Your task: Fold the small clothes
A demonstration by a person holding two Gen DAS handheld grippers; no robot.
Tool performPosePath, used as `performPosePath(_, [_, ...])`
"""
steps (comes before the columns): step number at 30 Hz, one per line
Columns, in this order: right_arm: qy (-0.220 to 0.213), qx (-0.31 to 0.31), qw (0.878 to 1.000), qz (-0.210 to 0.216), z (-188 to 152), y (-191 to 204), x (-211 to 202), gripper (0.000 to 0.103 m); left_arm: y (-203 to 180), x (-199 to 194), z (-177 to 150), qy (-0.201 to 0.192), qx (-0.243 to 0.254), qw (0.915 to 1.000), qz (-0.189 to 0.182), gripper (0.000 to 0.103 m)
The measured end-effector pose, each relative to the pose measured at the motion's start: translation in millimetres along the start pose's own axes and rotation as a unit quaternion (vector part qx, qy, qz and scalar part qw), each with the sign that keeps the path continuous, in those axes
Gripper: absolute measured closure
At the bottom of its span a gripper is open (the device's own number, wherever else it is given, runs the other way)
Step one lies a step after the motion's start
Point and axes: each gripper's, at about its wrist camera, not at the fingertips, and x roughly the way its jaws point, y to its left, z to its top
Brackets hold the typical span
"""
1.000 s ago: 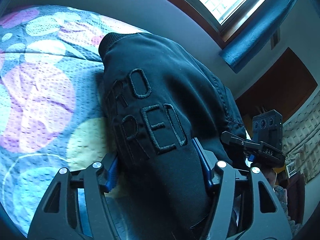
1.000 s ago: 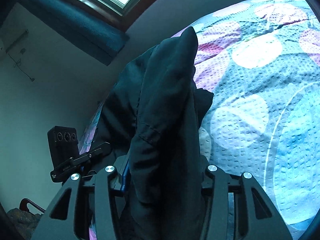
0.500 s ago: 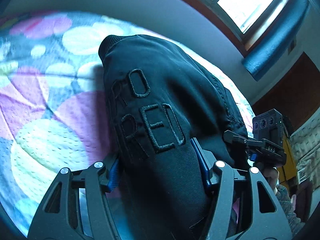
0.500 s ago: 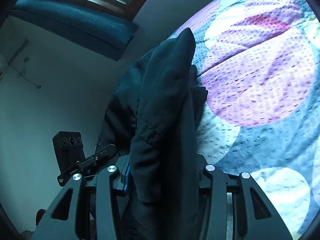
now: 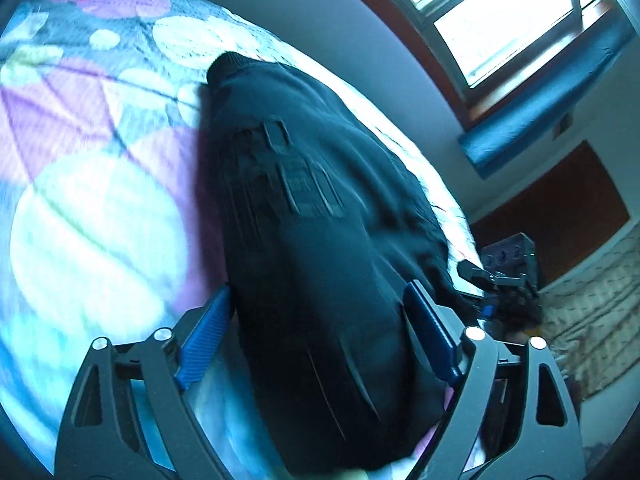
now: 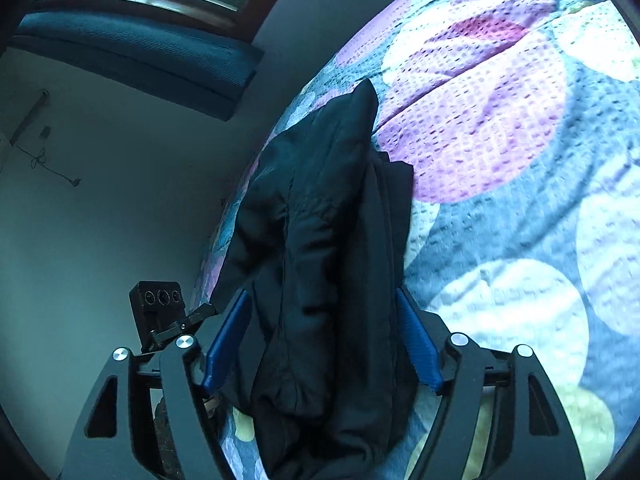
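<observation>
A black jacket point(image 5: 320, 200) with raised embroidered letters lies bunched on the bedspread point(image 5: 92, 220), its ribbed cuff pointing away. My left gripper point(image 5: 318, 288) straddles its near end. The jaws are opening, and the blue pads point(image 5: 204, 332) stand just off the cloth. In the right wrist view the same jacket point(image 6: 328, 220) runs as a folded dark ridge between the fingers of my right gripper point(image 6: 322, 292). Its jaws are opening too, with a gap between the left pad point(image 6: 226, 336) and the fabric. The jacket's near end is hidden below both frames.
The bedspread point(image 6: 500, 120) is quilted with large pink, white and yellow circles. A pale wall, a bright window point(image 5: 500, 12) and a blue curtain roll point(image 5: 552, 92) lie beyond the bed. Each view shows the other gripper's black camera block point(image 5: 508, 264) point(image 6: 158, 308) beside the jacket.
Both grippers were shut on the jacket and have now spread their jaws, so the blue pads show. Both views have slid across the bedspread, and the left view is motion-blurred.
</observation>
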Motion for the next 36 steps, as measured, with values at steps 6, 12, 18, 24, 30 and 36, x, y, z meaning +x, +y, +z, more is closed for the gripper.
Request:
performPosePath(6, [0.02, -0.03, 0.999, -0.035, -22, -1, -1, 0.025, -16, 13, -13, 0.015, 0.017, 0.9994, 0.026, 0.012])
performPosePath(12, [0.02, -0.032, 0.998, -0.042, -30, 7, 4, 0.065, -31, 11, -14, 0.01, 0.029, 0.9975, 0.064, 0.031])
performPosePath(18, [0.013, -0.007, 1.0, 0.011, -38, 7, -16, 0.07, -42, -4, -19, 0.0, 0.006, 0.9971, 0.076, 0.035])
performPosePath(24, [0.019, 0.012, 1.0, 0.011, -41, -15, 5, 0.071, -40, 7, -28, -0.007, 0.024, 0.9957, 0.089, 0.034])
performPosePath(30, [0.01, -0.007, 1.0, 0.019, -48, -21, -2, 0.072, -35, 8, -31, -0.014, 0.03, 0.9957, 0.087, 0.033])
performPosePath(36, [0.007, -0.011, 1.0, 0.019, -50, -19, -3, 0.072, -34, 8, -32, -0.014, 0.034, 0.9956, 0.086, 0.032])
